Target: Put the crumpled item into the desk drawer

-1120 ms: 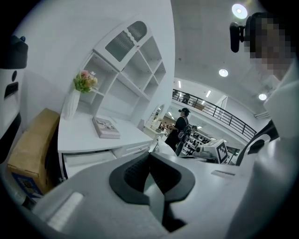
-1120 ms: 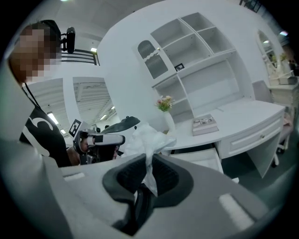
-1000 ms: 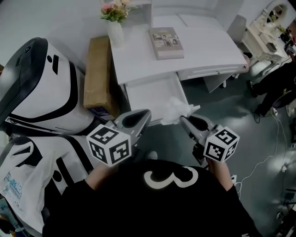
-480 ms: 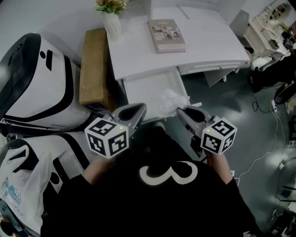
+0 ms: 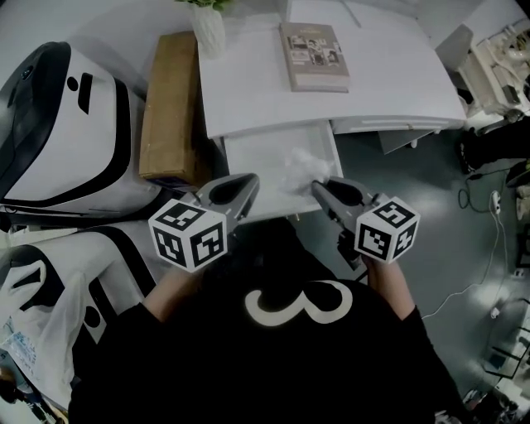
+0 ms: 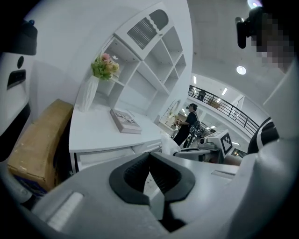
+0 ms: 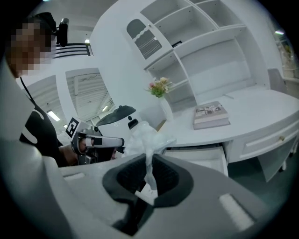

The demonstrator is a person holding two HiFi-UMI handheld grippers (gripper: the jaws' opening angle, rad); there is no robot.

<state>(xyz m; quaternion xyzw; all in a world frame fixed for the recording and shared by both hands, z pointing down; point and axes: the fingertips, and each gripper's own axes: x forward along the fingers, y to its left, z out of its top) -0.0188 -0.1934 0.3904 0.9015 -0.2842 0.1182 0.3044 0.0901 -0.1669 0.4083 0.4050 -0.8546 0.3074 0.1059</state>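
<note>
The crumpled item (image 5: 300, 167) is a wad of thin white plastic or paper. My right gripper (image 5: 318, 187) is shut on its tail, and the wad sticks up past the jaw tips over the near right part of the open desk drawer (image 5: 258, 151). In the right gripper view the crumpled item (image 7: 144, 139) rises from between the pinched jaws of the right gripper (image 7: 150, 158), with the drawer (image 7: 202, 157) behind it. My left gripper (image 5: 248, 180) hovers at the drawer's near left edge. In its own view the left gripper (image 6: 149, 158) is shut with nothing in it.
On the white desk top (image 5: 389, 74) lie a book (image 5: 315, 56) and a white vase (image 5: 209, 25). A cardboard box (image 5: 170, 108) leans beside the desk's left side, next to a large white-and-black machine shell (image 5: 58, 124). A person (image 6: 189, 122) stands far off.
Both grippers have moved forward toward the desk. The crumpled item, earlier short of the drawer's front edge, now hangs over the open drawer. Both grippers stay shut.
</note>
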